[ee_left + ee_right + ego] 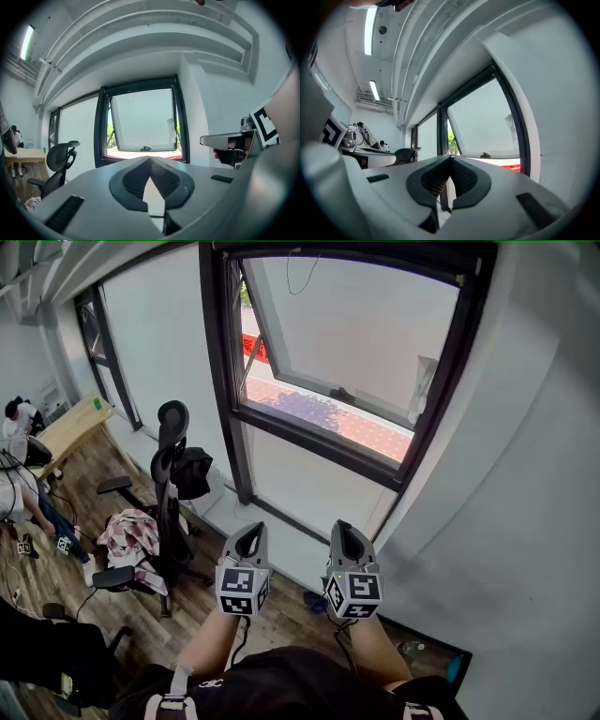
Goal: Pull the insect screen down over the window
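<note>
Both my grippers are clamped shut with nothing in them, left gripper [248, 538] and right gripper [349, 535] side by side down at 6 o'clock. The window [356, 343] is up at 12 o'clock from them, pane tilted outward. An office chair [172, 474] sits at 9 o'clock.

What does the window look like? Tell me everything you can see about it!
The window has a dark frame. Its pale, cloudy-looking pane is swung outward from the top, so the bottom is open. A small dark handle sits on the pane's lower edge. Through the gap you see red ground and green leaves. A thin cord dangles at the top. Nothing touches it.
</note>
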A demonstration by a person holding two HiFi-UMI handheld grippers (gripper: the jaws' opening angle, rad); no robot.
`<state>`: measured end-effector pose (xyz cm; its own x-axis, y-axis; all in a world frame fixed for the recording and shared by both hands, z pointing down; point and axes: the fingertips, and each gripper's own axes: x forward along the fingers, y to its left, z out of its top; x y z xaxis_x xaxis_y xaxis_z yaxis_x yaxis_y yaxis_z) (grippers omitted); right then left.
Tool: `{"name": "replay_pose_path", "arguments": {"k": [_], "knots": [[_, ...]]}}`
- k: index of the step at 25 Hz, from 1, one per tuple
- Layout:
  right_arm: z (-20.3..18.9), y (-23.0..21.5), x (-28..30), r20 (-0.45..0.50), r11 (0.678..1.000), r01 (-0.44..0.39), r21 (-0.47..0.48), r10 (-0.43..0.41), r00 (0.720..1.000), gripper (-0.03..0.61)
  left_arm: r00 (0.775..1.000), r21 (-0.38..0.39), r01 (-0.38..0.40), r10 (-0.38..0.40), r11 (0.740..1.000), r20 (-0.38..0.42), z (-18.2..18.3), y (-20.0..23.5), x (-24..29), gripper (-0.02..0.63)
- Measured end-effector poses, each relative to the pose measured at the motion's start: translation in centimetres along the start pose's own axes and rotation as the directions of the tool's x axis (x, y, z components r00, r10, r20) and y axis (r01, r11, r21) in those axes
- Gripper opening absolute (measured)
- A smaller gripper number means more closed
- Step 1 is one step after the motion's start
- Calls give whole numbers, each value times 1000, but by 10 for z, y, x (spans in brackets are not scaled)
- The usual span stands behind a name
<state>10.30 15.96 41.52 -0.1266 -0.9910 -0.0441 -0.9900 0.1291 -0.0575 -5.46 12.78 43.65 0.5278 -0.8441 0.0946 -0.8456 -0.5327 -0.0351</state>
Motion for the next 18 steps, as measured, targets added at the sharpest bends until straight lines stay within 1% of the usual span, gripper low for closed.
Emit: {"name": "replay_pose_path", "arguments": {"k": [7,13,18], "knots": [[-3,9,-17,-5,1000,-11,-19,11,1000,3,1000,4,5,-5,1000,-11,-3,-11,-12,14],[-5,1,-26,0,1000,-26,4,26,1000,3,1000,17,-3,3,1000,-20,-5,-25,-14,14],[-8,-1,-30,2,999,-47,11,47,999,5,999,21,-23,23,1000,-28,-14,-32,-20,14]]}}
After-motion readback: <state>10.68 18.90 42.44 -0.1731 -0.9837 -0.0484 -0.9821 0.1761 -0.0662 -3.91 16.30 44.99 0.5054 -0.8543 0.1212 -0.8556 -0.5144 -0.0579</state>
